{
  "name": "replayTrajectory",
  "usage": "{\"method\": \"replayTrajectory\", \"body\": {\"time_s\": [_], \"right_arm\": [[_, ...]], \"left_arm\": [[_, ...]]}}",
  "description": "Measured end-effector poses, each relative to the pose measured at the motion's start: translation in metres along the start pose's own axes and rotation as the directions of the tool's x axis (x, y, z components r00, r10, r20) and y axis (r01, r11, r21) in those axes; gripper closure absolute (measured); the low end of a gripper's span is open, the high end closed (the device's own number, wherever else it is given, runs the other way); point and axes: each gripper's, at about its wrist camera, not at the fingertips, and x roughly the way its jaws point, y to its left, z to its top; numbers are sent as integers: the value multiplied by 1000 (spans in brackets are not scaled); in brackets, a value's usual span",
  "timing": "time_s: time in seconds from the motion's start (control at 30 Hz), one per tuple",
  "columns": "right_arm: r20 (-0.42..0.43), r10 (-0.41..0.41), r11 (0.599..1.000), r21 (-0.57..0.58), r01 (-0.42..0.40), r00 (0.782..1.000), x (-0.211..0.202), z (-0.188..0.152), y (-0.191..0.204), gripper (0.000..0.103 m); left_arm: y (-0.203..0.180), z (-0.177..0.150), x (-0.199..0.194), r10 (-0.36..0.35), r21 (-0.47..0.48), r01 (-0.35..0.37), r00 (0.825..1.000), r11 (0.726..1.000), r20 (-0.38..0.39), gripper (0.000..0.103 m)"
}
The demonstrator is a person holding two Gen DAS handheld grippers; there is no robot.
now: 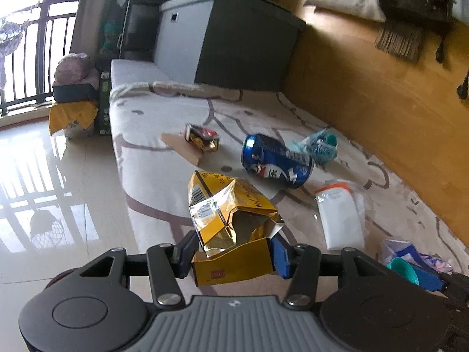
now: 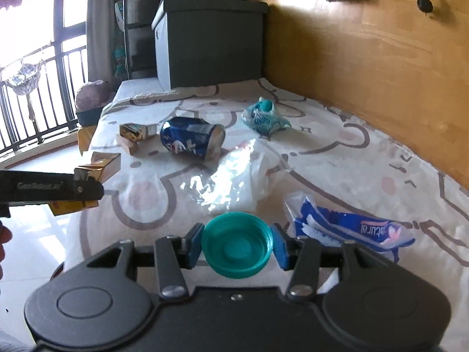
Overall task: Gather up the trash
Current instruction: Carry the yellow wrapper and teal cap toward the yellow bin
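Gold carton (image 1: pixel 231 228) in left hand-held gripper (image 1: pixel 233 252)

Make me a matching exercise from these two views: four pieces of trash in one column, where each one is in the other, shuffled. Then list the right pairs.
Things:
1. gold carton
2. teal lid
3. blue can
4. blue tissue wrapper

Places:
A. lying on its side on the patterned blanket
B. clamped in the right gripper
C. flat on the blanket, just right of the right gripper
D. clamped in the left gripper

Pairs: 1-D, 2-B, 3-A, 4-C
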Motion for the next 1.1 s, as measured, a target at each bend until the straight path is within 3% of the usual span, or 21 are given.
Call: {"method": "replayTrajectory", "body": {"time_s": [0.6,1.1], "right_arm": [[34,58,998,-27,-58,998,-37,17,50,53],[-23,150,986,-70,-151,988,-21,18,113,53]], "left_arm": [[35,-2,-86,46,61,-50,997,997,56,50],[107,-8,-122,122,-2,-122,990,992,69,50]]}}
